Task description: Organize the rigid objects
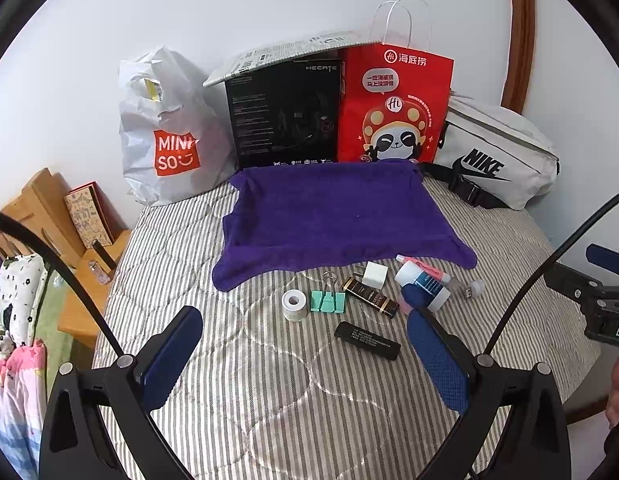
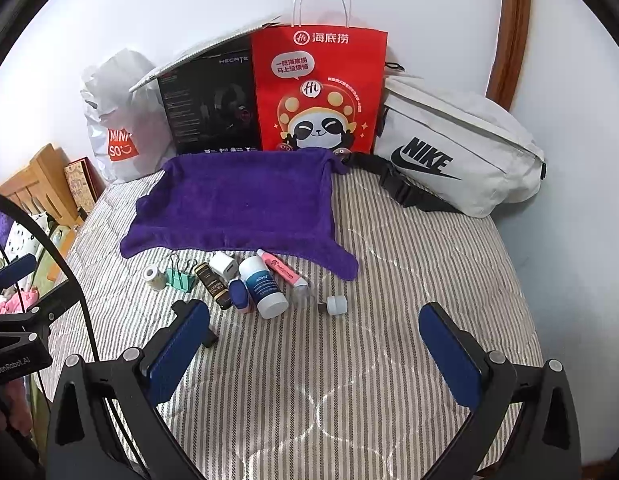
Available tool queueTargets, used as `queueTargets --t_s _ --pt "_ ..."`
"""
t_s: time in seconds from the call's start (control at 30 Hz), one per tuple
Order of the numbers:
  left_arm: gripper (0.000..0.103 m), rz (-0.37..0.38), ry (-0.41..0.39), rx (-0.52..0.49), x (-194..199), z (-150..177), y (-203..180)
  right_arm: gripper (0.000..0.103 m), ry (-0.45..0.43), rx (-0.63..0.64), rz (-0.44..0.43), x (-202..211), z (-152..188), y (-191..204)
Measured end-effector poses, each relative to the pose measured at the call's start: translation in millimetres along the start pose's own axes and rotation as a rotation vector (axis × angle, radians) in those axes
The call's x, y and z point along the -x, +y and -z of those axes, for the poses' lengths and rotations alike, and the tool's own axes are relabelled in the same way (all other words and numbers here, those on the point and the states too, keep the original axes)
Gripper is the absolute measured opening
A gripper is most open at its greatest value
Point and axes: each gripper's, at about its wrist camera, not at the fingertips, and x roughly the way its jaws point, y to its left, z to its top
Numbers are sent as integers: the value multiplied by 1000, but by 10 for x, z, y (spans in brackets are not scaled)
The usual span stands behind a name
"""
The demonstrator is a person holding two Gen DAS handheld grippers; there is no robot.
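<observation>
A purple towel [image 1: 333,216] lies flat on the striped bed; it also shows in the right wrist view [image 2: 237,204]. In front of it lie small objects: a tape roll [image 1: 294,305], a green binder clip [image 1: 328,299], a black-gold tube [image 1: 370,297], a white charger [image 1: 374,274], a white-blue bottle [image 1: 423,285], a pink marker [image 2: 281,267], a small USB light [image 2: 332,305] and a black flat stick [image 1: 367,340]. My left gripper [image 1: 305,340] is open and empty above the stick. My right gripper [image 2: 315,338] is open and empty, just in front of the objects.
Along the wall stand a white Miniso bag [image 1: 169,136], a black Hecate box [image 1: 285,116], a red paper bag [image 1: 393,108] and a white Nike waist bag [image 1: 497,156]. A wooden bedside stand [image 1: 81,280] is at the left.
</observation>
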Motion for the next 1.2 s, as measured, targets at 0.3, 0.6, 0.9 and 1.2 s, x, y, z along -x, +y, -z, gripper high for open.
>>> queueTargets --t_s 0.3,0.6,0.9,1.2 --pt "103 51 2 34 -291 6 152 103 10 -8 -3 -233 -53 -76" --pt "102 53 82 44 -939 186 314 103 69 -4 -7 -548 17 -107" --pt "93 55 131 -3 -1585 326 348 103 126 -25 19 -848 107 -253" --pt "88 61 134 -10 -1823 355 318 103 194 -54 74 -1081 219 -501"
